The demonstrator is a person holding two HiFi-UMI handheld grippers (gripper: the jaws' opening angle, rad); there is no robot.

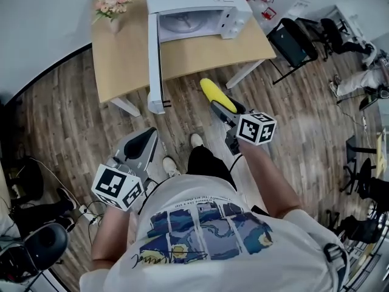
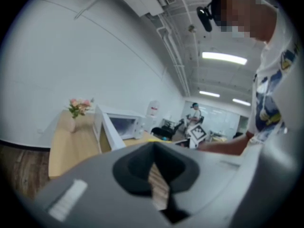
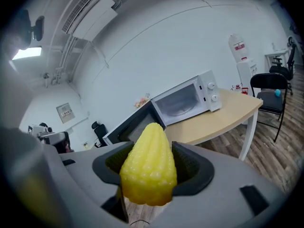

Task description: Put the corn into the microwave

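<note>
A yellow corn cob (image 1: 217, 95) (image 3: 148, 165) sticks out between the jaws of my right gripper (image 1: 220, 105) (image 3: 148, 175), which is shut on it, pointing toward the table. The white microwave (image 1: 196, 10) (image 3: 186, 99) (image 2: 124, 124) stands on the wooden table (image 1: 127, 56), its door (image 1: 155, 62) swung wide open past the table's front edge. The cavity (image 1: 187, 23) looks bare. The corn hangs in the air short of the table edge, right of the door. My left gripper (image 1: 144, 146) (image 2: 154, 175) is low at the left with its jaws together and nothing between them.
A vase of pink flowers (image 1: 114, 6) (image 2: 76, 110) stands at the table's far left corner. Black office chairs (image 1: 293, 41) stand right of the table. The person's shoes (image 1: 171, 165) are on the wood floor below. Another person stands far back in the left gripper view (image 2: 194, 114).
</note>
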